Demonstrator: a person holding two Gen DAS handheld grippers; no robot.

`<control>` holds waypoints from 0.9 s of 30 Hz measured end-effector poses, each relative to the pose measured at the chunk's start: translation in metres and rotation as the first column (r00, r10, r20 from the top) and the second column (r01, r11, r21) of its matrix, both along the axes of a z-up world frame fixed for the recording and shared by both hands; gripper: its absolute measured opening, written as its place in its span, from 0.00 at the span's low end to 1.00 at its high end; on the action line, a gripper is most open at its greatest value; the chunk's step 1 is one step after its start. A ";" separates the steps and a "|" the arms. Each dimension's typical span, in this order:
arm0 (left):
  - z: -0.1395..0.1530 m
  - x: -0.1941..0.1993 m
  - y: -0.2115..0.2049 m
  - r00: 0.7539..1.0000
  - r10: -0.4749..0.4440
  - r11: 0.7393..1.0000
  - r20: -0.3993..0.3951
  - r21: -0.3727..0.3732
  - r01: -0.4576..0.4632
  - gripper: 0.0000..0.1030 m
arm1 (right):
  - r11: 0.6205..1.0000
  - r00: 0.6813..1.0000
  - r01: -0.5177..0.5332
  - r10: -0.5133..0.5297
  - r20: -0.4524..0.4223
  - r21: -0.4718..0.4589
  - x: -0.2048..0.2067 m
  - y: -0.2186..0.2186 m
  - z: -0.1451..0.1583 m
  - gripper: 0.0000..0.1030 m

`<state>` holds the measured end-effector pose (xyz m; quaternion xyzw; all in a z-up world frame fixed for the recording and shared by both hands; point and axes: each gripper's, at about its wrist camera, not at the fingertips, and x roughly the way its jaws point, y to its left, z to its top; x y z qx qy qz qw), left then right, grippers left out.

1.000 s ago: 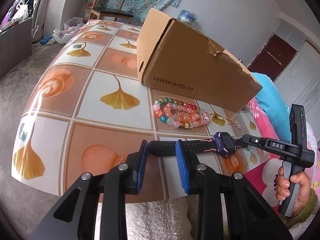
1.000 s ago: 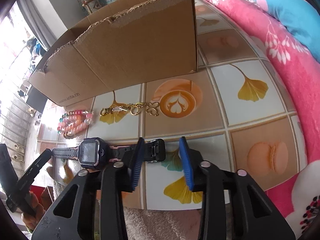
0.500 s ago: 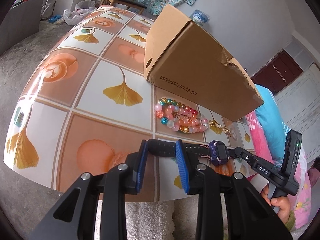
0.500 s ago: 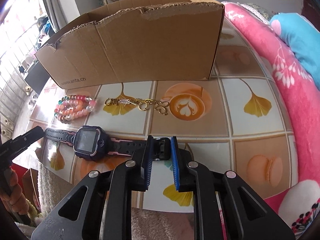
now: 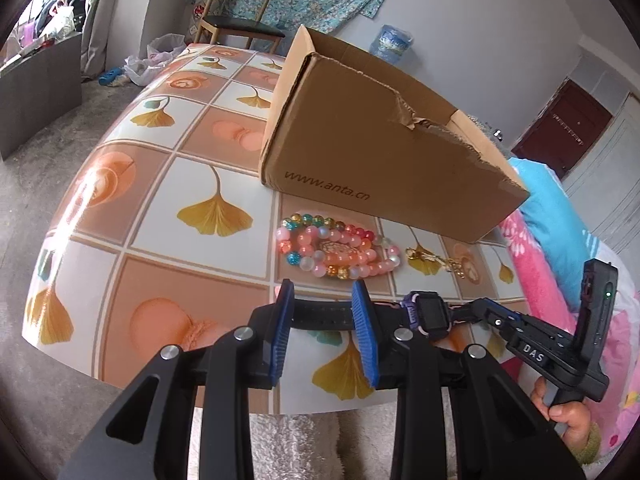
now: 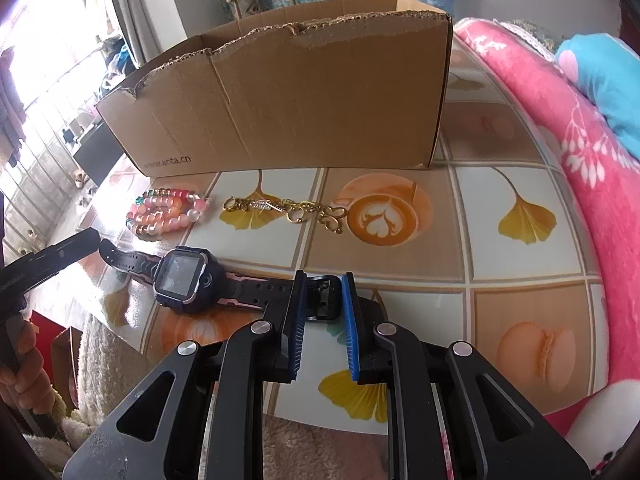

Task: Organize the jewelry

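A dark smartwatch (image 5: 430,314) (image 6: 182,276) with a black strap is stretched between my two grippers at the near edge of the table. My left gripper (image 5: 322,296) (image 6: 60,254) is shut on the plain strap end, which lies between its blue pads. My right gripper (image 6: 323,292) (image 5: 482,310) is shut on the buckle end. Behind the watch lie pink and coloured beaded bracelets (image 5: 340,250) (image 6: 164,212) and a gold chain (image 5: 436,260) (image 6: 280,208). An open cardboard box (image 5: 380,152) (image 6: 288,112) stands behind them.
The table (image 5: 160,208) has a tiled ginkgo-leaf and macaron cloth. A pink flowered blanket (image 6: 560,120) and a blue pillow border its right side. A wooden chair (image 5: 236,24) stands beyond the far end. A hand (image 5: 568,420) holds the right gripper's handle.
The right gripper's jaws closed on the watch's buckle end. The left gripper, with the strap still in it, rose a little, and the box's open top came into its view.
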<state>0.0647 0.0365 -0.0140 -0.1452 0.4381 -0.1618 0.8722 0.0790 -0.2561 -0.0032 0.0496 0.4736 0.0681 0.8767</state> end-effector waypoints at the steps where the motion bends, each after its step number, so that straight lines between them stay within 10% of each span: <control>1: 0.000 0.001 0.001 1.000 0.010 1.000 -0.005 0.006 -0.010 0.28 | 1.000 1.000 -0.003 0.003 0.003 0.005 -0.001 -0.002 -0.001 0.16; 9: -0.017 0.008 0.015 0.991 0.052 0.992 -0.123 -0.109 -0.065 0.28 | 0.998 0.999 -0.025 0.024 0.023 0.049 -0.006 -0.014 -0.004 0.15; 27: -0.003 -0.005 -0.025 0.996 -0.001 0.964 -0.091 0.265 0.025 0.32 | 0.995 0.997 -0.065 0.062 0.044 0.077 -0.008 -0.022 -0.002 0.15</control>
